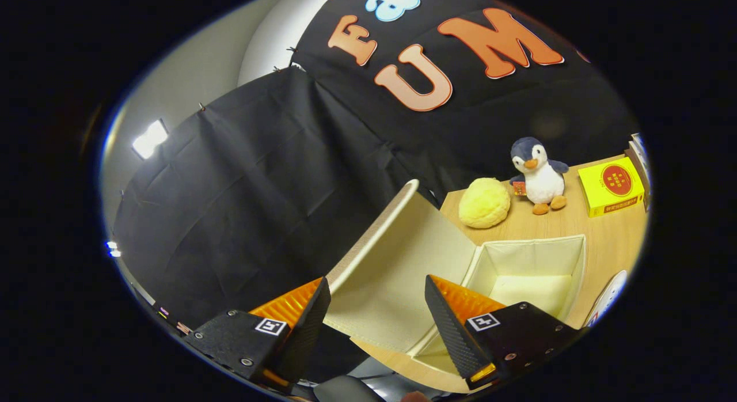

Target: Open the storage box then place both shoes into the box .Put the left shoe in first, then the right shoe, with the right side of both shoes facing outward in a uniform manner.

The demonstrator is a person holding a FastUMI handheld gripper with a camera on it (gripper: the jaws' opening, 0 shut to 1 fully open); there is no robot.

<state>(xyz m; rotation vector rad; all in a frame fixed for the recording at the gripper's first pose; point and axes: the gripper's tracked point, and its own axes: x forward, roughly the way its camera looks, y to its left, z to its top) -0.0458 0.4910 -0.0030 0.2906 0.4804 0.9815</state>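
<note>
The gripper (377, 318) stands wide open, holding nothing, with the raised lid (397, 264) between its fingers. Just beyond them sits the open storage box (532, 258). Its fabric walls probably yield easily; the lid's stiffer edge suits gripping.

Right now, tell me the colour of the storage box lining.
Cream, seen in the gripper view inside the open storage box, beyond the open gripper.

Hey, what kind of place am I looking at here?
Probably a staged recording booth, not a home: black cloth wall, wooden table with a toy penguin and an open storage box. The tool hangs open at the box lid.
</note>
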